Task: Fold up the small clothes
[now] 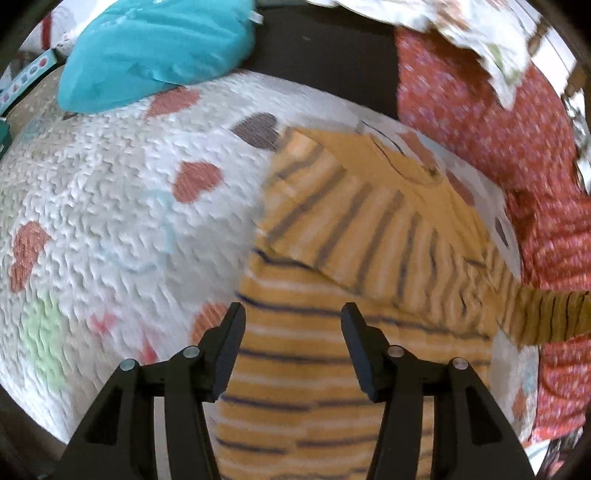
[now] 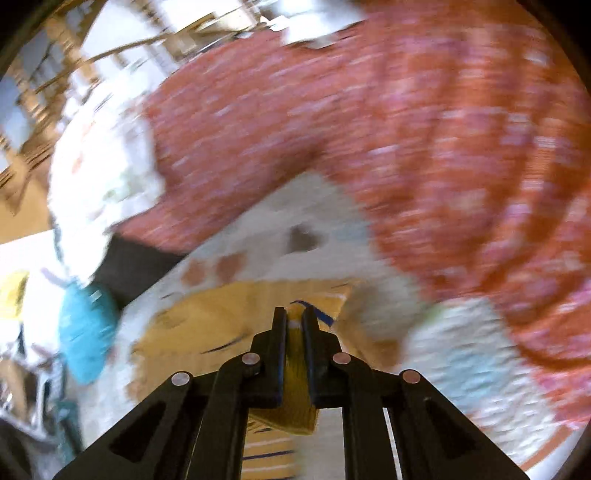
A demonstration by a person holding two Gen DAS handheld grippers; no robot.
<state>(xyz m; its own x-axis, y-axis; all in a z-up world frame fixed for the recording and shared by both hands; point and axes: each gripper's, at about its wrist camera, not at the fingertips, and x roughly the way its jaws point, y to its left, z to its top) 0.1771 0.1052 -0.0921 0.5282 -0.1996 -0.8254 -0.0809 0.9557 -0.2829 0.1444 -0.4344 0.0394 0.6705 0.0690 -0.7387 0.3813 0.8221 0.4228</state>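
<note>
A small orange garment with dark and white stripes [image 1: 332,295] lies on a white quilt with hearts [image 1: 110,221]. Its upper part is folded over the lower part, and one sleeve is stretched off to the right [image 1: 546,314]. My left gripper [image 1: 293,314] is open and empty, hovering just above the garment's lower striped part. My right gripper [image 2: 294,317] is shut on the orange garment [image 2: 221,317], with cloth pinched between the jaws and hanging below them. The right wrist view is blurred by motion.
A teal cushion [image 1: 155,48] lies at the quilt's far left edge. A red patterned cloth [image 1: 498,129] is heaped on the right, also in the right wrist view [image 2: 424,129]. A white printed cloth [image 1: 480,29] lies at the back right.
</note>
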